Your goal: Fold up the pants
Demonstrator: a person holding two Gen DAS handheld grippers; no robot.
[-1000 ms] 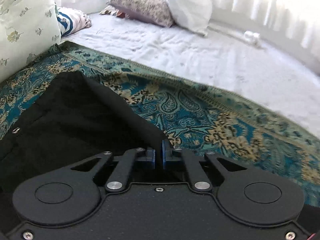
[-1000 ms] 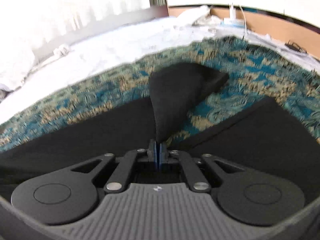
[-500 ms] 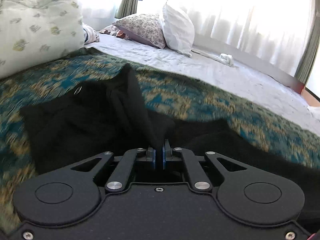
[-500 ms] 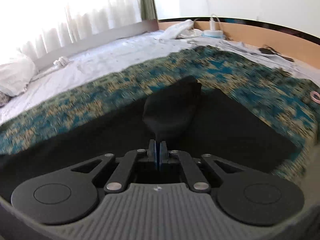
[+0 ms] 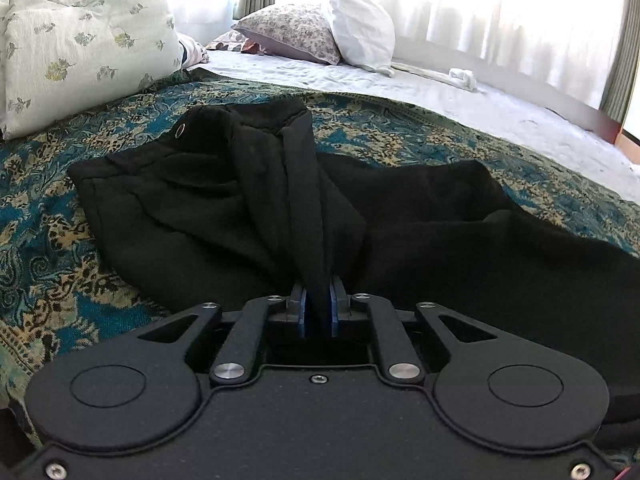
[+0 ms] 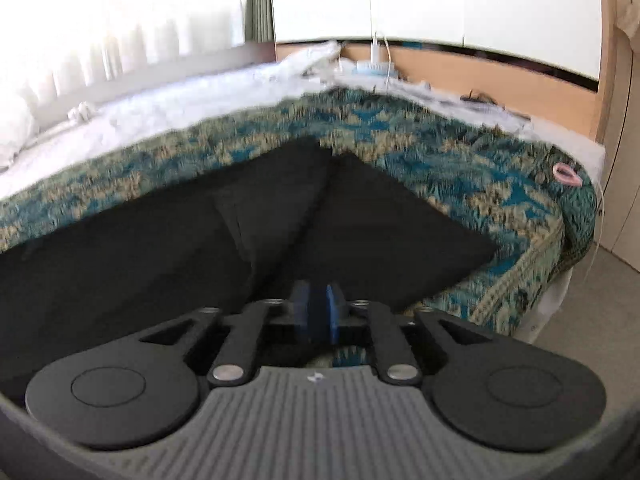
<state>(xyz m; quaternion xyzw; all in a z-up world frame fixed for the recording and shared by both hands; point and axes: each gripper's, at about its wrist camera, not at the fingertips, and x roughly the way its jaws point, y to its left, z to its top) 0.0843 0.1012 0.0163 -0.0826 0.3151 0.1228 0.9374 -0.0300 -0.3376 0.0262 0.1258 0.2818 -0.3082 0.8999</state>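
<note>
Black pants (image 5: 200, 208) lie on a teal and gold patterned bedspread (image 5: 52, 264). In the left wrist view my left gripper (image 5: 318, 312) is shut on a fold of the waist end, which rises taut from the jaws; a metal button (image 5: 179, 131) shows at the waistband. In the right wrist view the leg end of the pants (image 6: 360, 232) lies one leg over the other on the bedspread (image 6: 500, 184). My right gripper (image 6: 318, 314) is shut on a thin edge of the black fabric near the bed's edge.
A floral duvet (image 5: 80, 44), a patterned pillow (image 5: 292, 32) and a white pillow (image 5: 360, 20) lie at the head of the bed. White sheet (image 5: 480, 108) lies beyond the bedspread. A pink ring (image 6: 566, 174) lies near the bed's corner; the floor (image 6: 600, 280) is at right.
Both grippers have pulled back toward the near side, dragging the pants' far edge over with them. The raised leg flap now lies flat over the other leg. Both stayed shut.
</note>
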